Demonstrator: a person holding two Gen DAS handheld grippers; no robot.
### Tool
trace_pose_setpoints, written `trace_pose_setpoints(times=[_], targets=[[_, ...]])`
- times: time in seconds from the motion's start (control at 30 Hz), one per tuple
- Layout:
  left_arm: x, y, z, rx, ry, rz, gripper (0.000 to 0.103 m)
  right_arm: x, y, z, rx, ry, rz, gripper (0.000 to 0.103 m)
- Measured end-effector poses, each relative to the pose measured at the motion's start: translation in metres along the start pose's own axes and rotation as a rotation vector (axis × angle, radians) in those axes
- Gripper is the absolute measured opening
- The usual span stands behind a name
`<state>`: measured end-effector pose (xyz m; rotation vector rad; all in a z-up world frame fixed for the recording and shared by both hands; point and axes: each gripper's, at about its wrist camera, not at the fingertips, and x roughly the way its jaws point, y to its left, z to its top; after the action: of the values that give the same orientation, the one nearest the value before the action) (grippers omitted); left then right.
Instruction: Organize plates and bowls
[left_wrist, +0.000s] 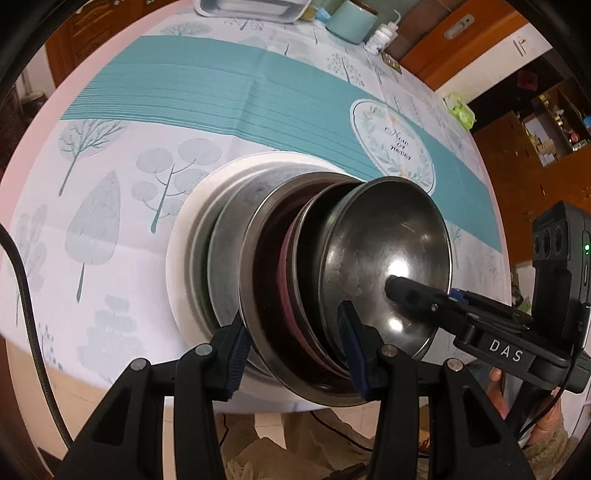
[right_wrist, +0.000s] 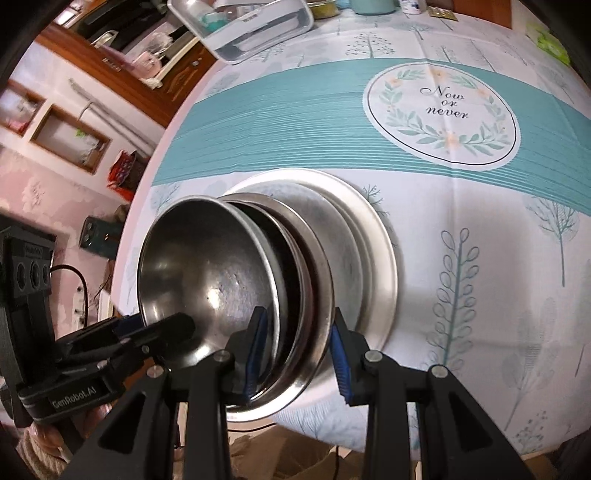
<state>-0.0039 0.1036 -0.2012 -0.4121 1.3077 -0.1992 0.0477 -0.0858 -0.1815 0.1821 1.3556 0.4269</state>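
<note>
Left wrist view, read from left to right: a black cable (left_wrist: 27, 295) curves down the left edge over a tablecloth (left_wrist: 110, 221) printed with pale trees and a teal band. Near the middle, a nested stack of plates and bowls (left_wrist: 258, 258) sits at the near edge of the table, a wide white plate (left_wrist: 177, 266) at the bottom, steel dishes above it, and a shiny steel bowl (left_wrist: 388, 251) on top. The left gripper (left_wrist: 291, 350) comes up from the lower edge, and its two blue-padded fingers straddle the near rims of the stack, one pad outside the large dish, the other inside against the top bowl's wall, so it is clamped on the stack. To the right, the right gripper (left_wrist: 406, 295) reaches in from the side, with one black finger lying inside the top bowl; a hand (left_wrist: 546, 424) in a knitted sleeve shows beneath it. Right wrist view, left to right: the left gripper (right_wrist: 162, 332) enters at lower left, a finger resting in the steel bowl (right_wrist: 207, 266). The stack (right_wrist: 314, 277) leans across the centre. The right gripper (right_wrist: 299, 354) grips its near rims between blue pads, closed on them. Farther right lies bare tablecloth (right_wrist: 480, 258), with a round wreath emblem reading "Now or never" (right_wrist: 443, 107) beyond.
</note>
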Motion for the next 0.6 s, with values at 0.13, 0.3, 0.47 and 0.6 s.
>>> trace_pose_setpoints(times=[0.13,0.3,0.47,0.6], targets=[[0.010,0.005,0.009,0.041,0.020,-0.009,0.044,0.009,0.002,0.003,0.037,-0.014,-0.037,0.033],[0.016,0.008,0.017,0.079,0.043,-0.028,0.044,0.010,0.009,0.004,0.044,-0.042,-0.080,0.033],[0.016,0.007,0.019,0.125,0.053,-0.030,0.046,0.010,0.009,0.003,0.065,-0.043,-0.093,0.034],[0.010,0.001,0.020,0.150,0.033,-0.014,0.054,0.005,0.015,0.001,0.045,-0.069,-0.132,0.035]])
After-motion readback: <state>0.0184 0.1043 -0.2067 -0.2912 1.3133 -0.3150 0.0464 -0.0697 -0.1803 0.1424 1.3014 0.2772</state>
